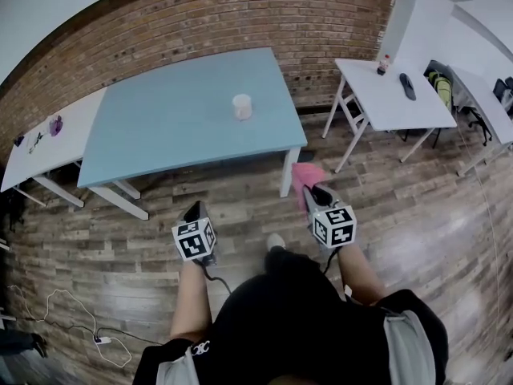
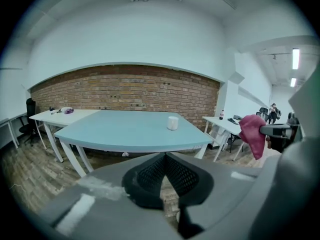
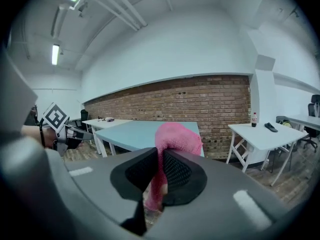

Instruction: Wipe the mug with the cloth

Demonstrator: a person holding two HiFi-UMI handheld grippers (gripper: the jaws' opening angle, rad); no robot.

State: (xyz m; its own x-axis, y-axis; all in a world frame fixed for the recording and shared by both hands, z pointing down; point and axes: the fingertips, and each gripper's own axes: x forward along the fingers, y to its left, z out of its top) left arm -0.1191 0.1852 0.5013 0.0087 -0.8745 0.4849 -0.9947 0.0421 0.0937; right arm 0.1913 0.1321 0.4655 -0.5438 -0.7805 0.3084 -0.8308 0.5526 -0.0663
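- Left hand-held gripper (image 2: 164,156): jaws pressed together, nothing between them.
- Right hand-held gripper (image 3: 161,156): pinching the pink cloth (image 3: 172,139). A bunch stands above the jaws and a tail hangs below them, so the cloth's long axis runs roughly up and down through the grip.
- Mug (image 1: 242,106): stands on the blue surface (image 1: 160,127), well ahead of both of your hand-held grippers. It is ahead and slightly right of the left one and ahead and left of the right one. The right gripper view does not show it.
- Mug attitude: upright, mouth up, long axis vertical. You cannot tell from here which way the handle points, or whether it has one.
- Mug handling, as a judgement: pale, rigid and smooth-walled, probably ceramic. Expect it to be fairly light, breakable if knocked over, and slippery under the pads. The surface looks slick, so a sideways rub may push or tip the mug.
- Where to grip: spread the left jaws and take the mug across the wall near the rim, or on the handle if you find one. That leaves most of the wall bare for wiping.
- Cloth handling: soft and limp, and it should mould to the curve. The bunch above the jaws looks like your working face, and the loose tail may drag.
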